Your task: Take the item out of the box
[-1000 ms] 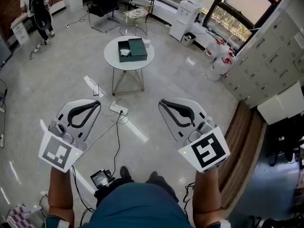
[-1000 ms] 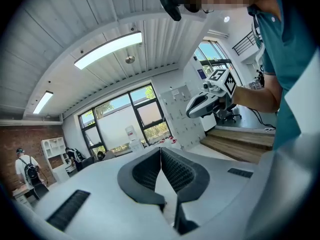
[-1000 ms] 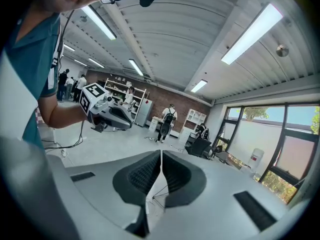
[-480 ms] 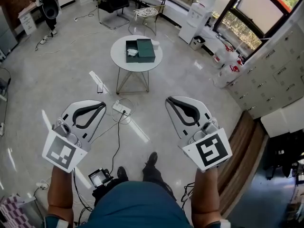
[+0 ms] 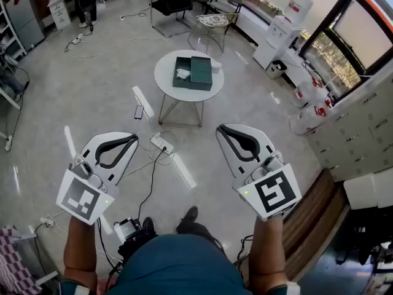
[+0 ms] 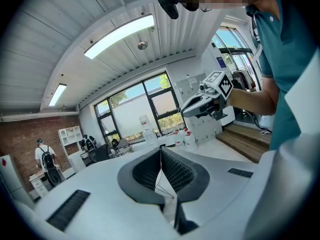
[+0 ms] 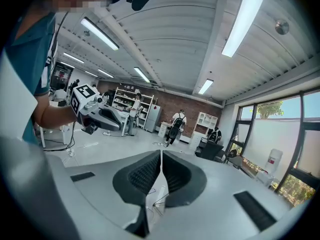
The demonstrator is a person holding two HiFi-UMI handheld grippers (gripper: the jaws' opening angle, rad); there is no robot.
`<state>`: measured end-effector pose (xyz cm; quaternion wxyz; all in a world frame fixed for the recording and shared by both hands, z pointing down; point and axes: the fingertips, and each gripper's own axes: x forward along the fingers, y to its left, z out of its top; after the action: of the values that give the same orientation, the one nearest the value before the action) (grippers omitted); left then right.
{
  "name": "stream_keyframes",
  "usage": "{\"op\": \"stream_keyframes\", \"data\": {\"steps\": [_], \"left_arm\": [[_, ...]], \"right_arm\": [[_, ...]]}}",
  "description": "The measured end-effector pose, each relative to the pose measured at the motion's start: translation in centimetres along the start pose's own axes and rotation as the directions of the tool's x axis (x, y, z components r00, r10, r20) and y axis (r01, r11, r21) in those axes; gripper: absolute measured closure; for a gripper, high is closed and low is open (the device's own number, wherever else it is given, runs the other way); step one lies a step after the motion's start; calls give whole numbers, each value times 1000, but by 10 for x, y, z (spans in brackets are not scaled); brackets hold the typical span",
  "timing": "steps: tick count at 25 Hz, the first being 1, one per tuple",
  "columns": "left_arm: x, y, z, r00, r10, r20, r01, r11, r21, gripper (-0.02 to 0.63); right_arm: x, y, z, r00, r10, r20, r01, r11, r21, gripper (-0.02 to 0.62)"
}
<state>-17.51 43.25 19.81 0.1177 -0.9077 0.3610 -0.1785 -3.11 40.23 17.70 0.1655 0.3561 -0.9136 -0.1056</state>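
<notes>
Lying in the dark-green box [image 5: 201, 73], the white item [image 5: 182, 74] is looking light, perhaps soft (pinch its middle); left gripper [image 5: 132, 138] and right gripper [image 5: 221, 129] are hovering closed, empty.

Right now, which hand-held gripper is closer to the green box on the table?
Right. In the head view the right hand-held gripper is below the green box, nearly in line; the left hand-held gripper is farther off, lower left.

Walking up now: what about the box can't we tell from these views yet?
White item in the box: head view, too small to identify.
Whether the lid is attached: head view, too small.
Table: missing from both gripper views; left gripper and right gripper bodies fill the lower frames.
</notes>
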Motion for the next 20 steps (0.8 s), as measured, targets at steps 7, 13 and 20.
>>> {"op": "stream_keyframes", "data": {"steps": [7, 13, 20], "left_arm": [[68, -23, 28, 998, 46, -31, -46, 999, 5, 586], [122, -50, 53, 998, 46, -42, -45, 998, 33, 585], [176, -54, 63, 1000, -7, -25, 9, 999, 54, 586]], "right_arm": [[-26, -72, -26, 999, 41, 35, -41, 999, -9, 555], [-59, -122, -49, 998, 33, 60, -33, 999, -7, 555], [-74, -164, -76, 999, -23, 36, 23, 1000, 16, 555]]}}
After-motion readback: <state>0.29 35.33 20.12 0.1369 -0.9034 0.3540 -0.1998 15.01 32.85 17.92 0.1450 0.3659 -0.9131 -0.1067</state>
